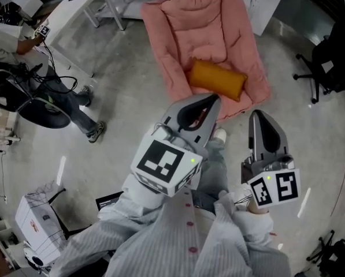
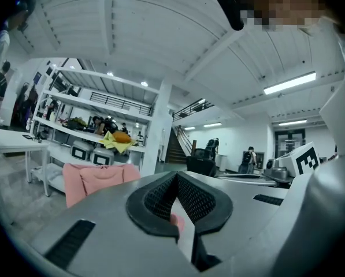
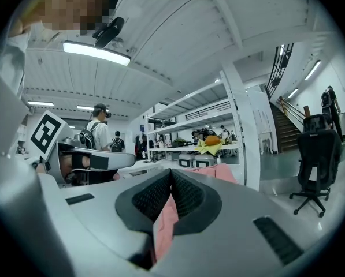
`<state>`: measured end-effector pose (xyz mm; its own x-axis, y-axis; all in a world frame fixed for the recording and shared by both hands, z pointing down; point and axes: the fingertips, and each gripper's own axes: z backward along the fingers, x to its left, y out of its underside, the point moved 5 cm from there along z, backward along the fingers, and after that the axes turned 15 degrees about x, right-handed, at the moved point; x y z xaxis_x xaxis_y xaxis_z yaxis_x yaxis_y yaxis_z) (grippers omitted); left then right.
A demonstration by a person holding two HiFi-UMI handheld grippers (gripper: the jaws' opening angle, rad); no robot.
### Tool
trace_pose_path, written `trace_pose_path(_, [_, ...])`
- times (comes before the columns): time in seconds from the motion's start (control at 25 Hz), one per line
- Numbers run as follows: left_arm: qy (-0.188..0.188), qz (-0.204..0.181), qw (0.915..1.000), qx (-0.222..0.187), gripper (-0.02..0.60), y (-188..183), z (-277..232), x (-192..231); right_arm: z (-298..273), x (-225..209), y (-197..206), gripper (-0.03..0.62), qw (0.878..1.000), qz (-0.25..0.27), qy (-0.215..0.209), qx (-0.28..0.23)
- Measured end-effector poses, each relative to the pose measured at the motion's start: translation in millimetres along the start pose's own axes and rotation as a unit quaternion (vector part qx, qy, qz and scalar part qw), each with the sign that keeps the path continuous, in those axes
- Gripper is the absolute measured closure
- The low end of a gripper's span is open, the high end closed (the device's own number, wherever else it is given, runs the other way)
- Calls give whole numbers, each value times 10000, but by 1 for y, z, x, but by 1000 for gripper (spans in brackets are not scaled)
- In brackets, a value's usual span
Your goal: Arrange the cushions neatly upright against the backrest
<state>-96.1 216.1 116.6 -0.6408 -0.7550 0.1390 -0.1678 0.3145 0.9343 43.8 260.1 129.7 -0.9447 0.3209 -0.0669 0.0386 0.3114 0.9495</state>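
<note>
Grey-shelled left tongs (image 1: 214, 98) first: closed tip to tip, nothing between the ribbed pads (image 2: 159, 198), only a sliver of pink seen through the hollow behind the tips. Pointing forward at the pink chair (image 1: 178, 39), tip close to its front edge in the head view.

Straight ahead of that tip, a little beyond it: orange cushion (image 1: 216, 78), lying flat on the seat, not upright, well short of the backrest (image 1: 198, 7). Long axis crosswise to the line of the tongs, slanting from far-left to near-right, so presenting a long side to both tips rather than an end. Near-right end ahead and to the left of the right tongs; cushion as a whole nearer the left tongs than the right.

Right tongs (image 1: 258, 115) last: likewise shut with nothing held, pink of the chair showing through the gap behind the tips in the right gripper view. Held beside the left tongs, tip a little behind the left one's.

Judging by this, cushion not yet taken in hand. Probably calls for opening first, then reaching forward: left tongs toward the far-left end, right tongs toward the near-right end. Then tipping the long edge up toward the backrest. Only one cushion in sight.
</note>
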Motion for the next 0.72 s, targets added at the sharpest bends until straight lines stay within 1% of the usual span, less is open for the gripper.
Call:
trace_pose_path(0.2, [-234,118,9996,-51,572,-23,-55,23,-45,-49,-22,580,9996,94,-257,15])
trace_pose_path(0.44, [-541,283,9981,50,572,-52,-132,39,-95,-121,-45,582,9979,130,-631,117])
trace_pose_path(0.72, [-952,422,9946,13,572,-83,-196,61,-147,-182,-67,582,9939,300,-1035,241])
